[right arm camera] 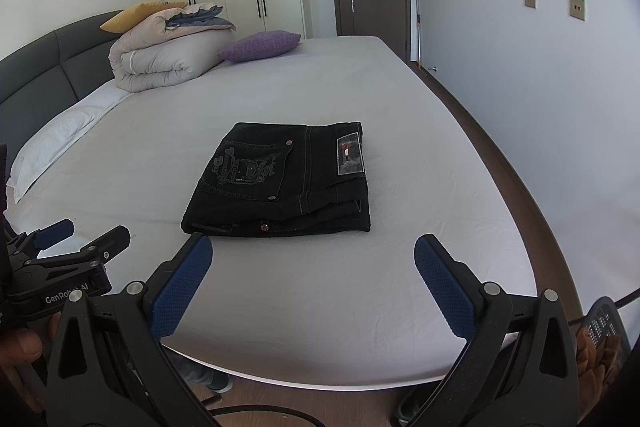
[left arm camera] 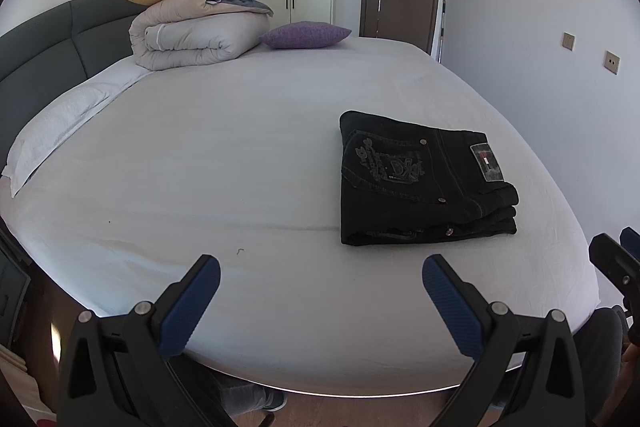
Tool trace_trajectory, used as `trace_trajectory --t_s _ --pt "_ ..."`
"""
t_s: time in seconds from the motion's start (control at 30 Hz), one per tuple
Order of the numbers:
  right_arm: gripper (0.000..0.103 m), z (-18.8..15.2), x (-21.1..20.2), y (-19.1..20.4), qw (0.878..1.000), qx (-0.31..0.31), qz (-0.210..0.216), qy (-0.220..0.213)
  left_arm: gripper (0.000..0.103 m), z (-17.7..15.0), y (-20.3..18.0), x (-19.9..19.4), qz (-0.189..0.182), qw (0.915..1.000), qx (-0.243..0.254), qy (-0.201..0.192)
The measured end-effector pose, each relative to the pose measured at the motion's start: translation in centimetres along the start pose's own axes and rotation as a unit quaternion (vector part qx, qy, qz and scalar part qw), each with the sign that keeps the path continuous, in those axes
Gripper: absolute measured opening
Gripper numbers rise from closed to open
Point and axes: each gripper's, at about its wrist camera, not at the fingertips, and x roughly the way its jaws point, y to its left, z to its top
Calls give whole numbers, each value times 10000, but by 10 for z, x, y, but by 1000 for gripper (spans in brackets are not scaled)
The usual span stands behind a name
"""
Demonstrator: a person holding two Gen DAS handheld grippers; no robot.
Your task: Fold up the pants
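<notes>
Black pants (right arm camera: 280,183) — lying folded in a compact stack on the white bed (right arm camera: 320,287). Left gripper (left arm camera: 320,271) and right gripper (right arm camera: 312,251) — both hovering near the bed's edge, jaws spread wide, gripping nothing.

"GenRobot AI" on left tongs (right arm camera: 82,233), "Day" on pants (right arm camera: 280,183)

Black pants (right arm camera: 280,183) with grey embroidery lie on a white sheet (right arm camera: 320,287); a purple pillow (right arm camera: 260,46).

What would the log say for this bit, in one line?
black denim pants: folded, flat on white bed sheet | left gripper: open, empty | right gripper: open, empty | touching pants: neither
</notes>
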Motion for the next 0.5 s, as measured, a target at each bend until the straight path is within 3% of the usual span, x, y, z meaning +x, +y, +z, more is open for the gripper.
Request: trace_trajectory --t_s 0.5 --pt "103 -4 5 -4 10000 7 40 50 103 -1 3 1 -62 10000 -29 21"
